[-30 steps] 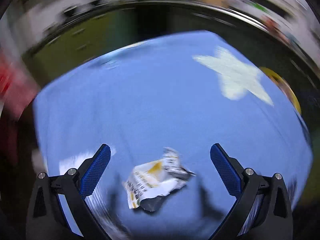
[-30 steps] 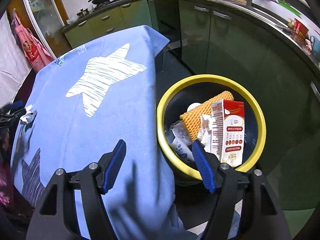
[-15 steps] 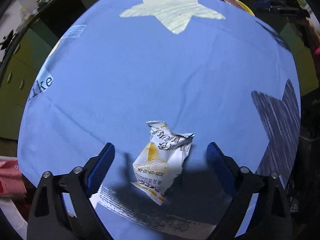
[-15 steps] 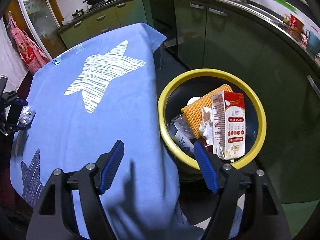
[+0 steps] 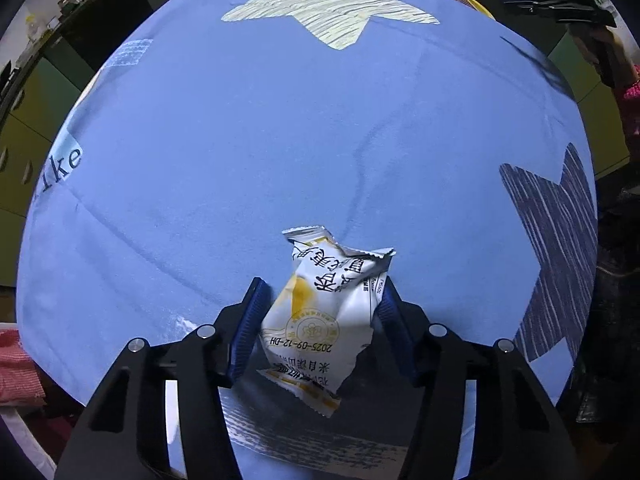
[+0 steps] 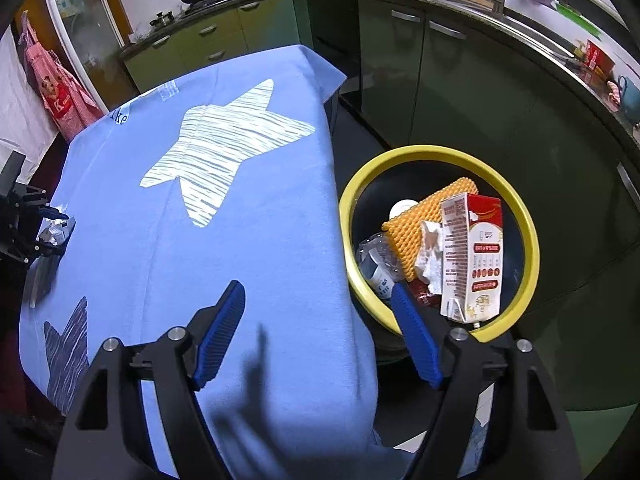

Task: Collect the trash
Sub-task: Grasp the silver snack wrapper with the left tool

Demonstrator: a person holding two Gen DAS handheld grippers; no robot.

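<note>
- closing in on the snack wrapper (image 5: 320, 316), the left gripper (image 5: 318, 330) has just been narrowing its jaws, and the wrapper now sits squarely between the blue pads (image 5: 248, 332) on the blue-clothed tabletop (image 5: 240, 140).
- the pads look to be at the wrapper's two side edges; the film is slightly bowed there, so i read it as a light pinch.
- the wrapper is crumpled, thin foil-like film: it should be nearly weightless, soft, and glossy enough to slip, and it will collapse rather than resist.
- the best hold, i judge, is across the puffed middle where the pads already sit, not on the flat crimped end ahead of the gripper.
- the right gripper (image 6: 320, 334) hangs wide with nothing between its jaws, over the tabletop's edge.
- just beyond its right finger stands the yellow-rimmed bin (image 6: 524, 216), already holding a carton (image 6: 472, 256) and other rubbish.
</note>
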